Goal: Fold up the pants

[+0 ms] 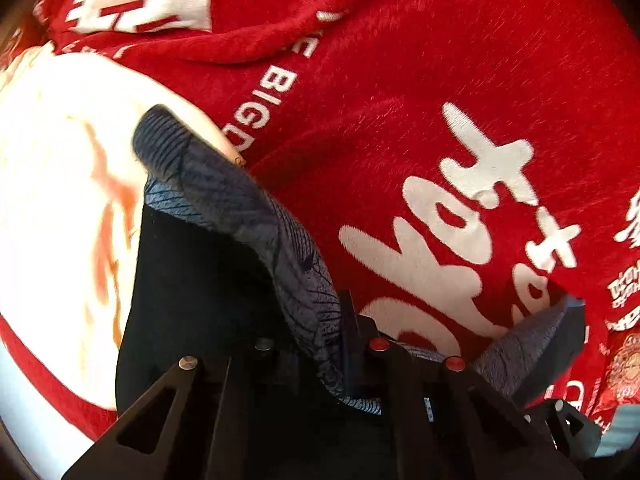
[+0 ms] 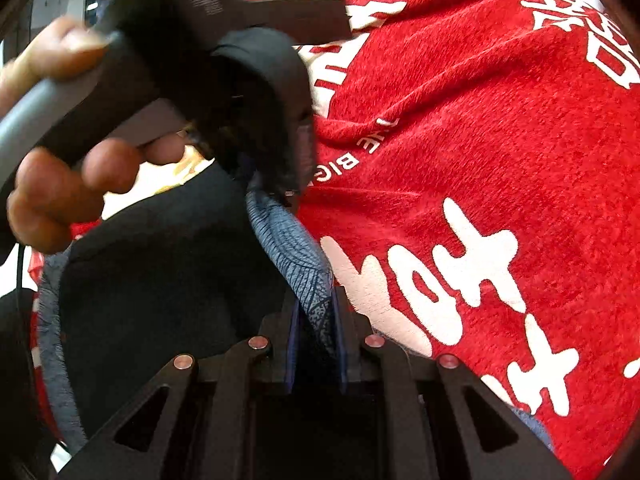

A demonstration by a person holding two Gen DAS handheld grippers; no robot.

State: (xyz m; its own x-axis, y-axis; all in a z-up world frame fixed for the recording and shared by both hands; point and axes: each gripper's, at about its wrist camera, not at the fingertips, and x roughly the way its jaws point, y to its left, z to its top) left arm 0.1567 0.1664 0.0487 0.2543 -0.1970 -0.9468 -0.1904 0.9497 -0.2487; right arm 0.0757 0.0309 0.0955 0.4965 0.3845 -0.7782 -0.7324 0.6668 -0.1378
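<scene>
The pants [image 1: 200, 280] are dark cloth with a grey-blue patterned band [image 1: 240, 200] along their edge. In the left wrist view the band rises from the red blanket and runs down into my left gripper [image 1: 348, 340], which is shut on it. In the right wrist view my right gripper [image 2: 316, 328] is shut on the same band [image 2: 288, 248], with the dark pants [image 2: 168, 272] hanging to its left. Further up that band my left gripper [image 2: 276, 184] shows blurred, clamped on the cloth and held by a person's hand [image 2: 52, 192].
A red plush blanket [image 1: 400, 80] with white lettering covers the surface under the pants and fills the right side of both views [image 2: 480, 140]. A large white patch with orange print [image 1: 52, 200] lies at the left.
</scene>
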